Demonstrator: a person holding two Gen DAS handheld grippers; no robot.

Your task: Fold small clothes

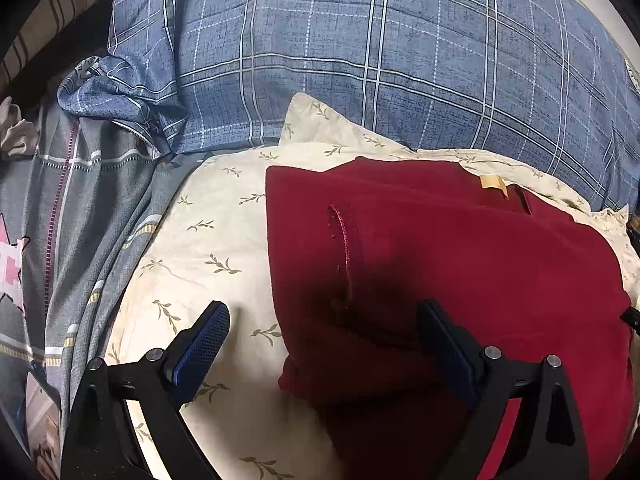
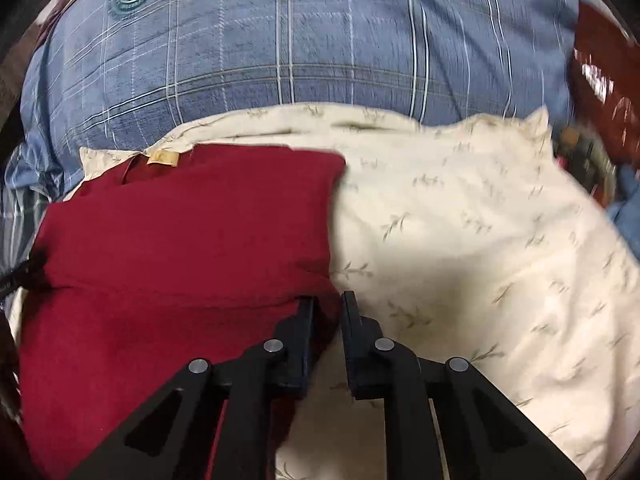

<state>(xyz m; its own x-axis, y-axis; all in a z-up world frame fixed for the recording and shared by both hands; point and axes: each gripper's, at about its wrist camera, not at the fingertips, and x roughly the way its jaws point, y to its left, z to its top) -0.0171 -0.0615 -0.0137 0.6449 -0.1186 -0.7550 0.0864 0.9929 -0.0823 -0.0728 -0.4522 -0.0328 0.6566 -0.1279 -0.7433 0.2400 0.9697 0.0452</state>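
- Red garment point(image 2: 176, 240) spread flat on cream leaf-print pillow point(image 2: 460, 240), below blue plaid quilt point(image 2: 300, 40), ready for folding.
- Right gripper point(image 2: 328, 300): jaws nearly together, nipping the garment's edge at 3 o'clock.
- Left gripper point(image 1: 324, 316): jaws wide apart, straddling the 9 o'clock edge, holding nothing.

garment: dark red cloth point(image 1: 460, 264), soft knit
state: folded into a flat, roughly rectangular packet
details: tan label point(image 1: 495, 185) near far edge; stitched seam curving across top
place: lying on cream leaf-print pillow point(image 1: 208, 240)
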